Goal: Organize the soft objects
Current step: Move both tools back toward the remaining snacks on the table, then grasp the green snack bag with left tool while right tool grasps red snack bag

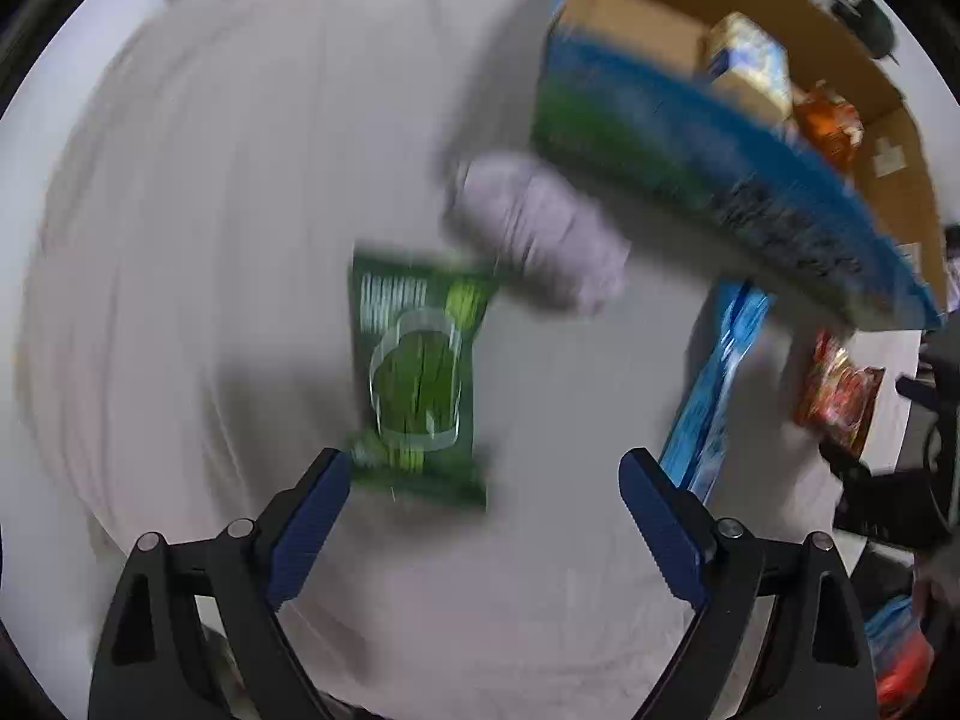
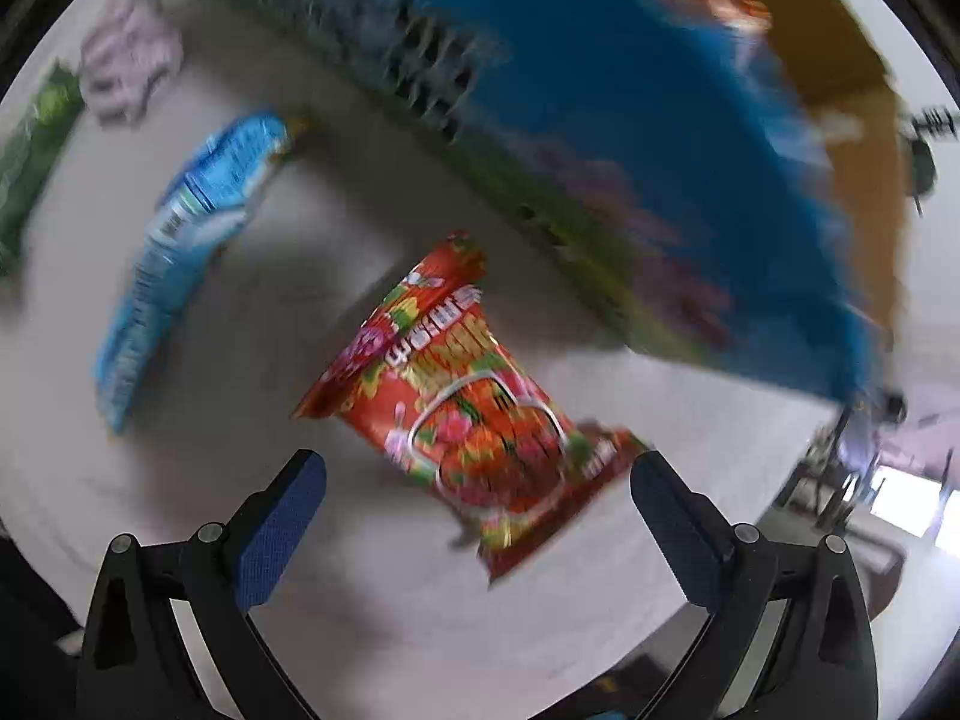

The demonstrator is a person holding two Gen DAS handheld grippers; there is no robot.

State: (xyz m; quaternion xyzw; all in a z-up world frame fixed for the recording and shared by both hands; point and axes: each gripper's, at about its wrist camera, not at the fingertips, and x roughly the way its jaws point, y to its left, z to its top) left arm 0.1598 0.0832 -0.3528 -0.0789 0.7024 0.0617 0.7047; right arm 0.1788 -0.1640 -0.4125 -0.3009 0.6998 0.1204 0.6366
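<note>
The left gripper [image 1: 483, 480] hangs released above the green packet [image 1: 414, 378], nothing between its fingers; the packet's lower end lies just beside the left finger. The right gripper [image 2: 477, 486] is likewise released, over the red packet [image 2: 462, 402], which lies skewed between its spread fingers on the tabletop [image 2: 336, 588].

Risks, as I judge them:
- Both views are heavily blurred, so the aim is hard to trust. The green packet sits off to the left of the left gripper's midline; closing there could pinch only an edge, and the slippery film could slide out.
- The red packet lies diagonally, so a close could catch just a crimped corner, letting it swing or drop on the lift.
- These packets are soft; a hard squeeze could crush the contents or burst a seal.
- The lilac bundle [image 1: 540, 228] touches the green packet's top end and could be dragged along.
- The box [image 1: 708, 162] has a tall blue printed wall close by; a packet carried low could hit it.

Count on the tabletop: 1 green packet, 1 red packet, 1 blue packet [image 2: 180, 240], 1 lilac bundle. In the box: 2 packets visible, a pale one [image 1: 750, 66] and an orange one [image 1: 831, 120]; more may be hidden. 1 box, 2 grippers.
</note>
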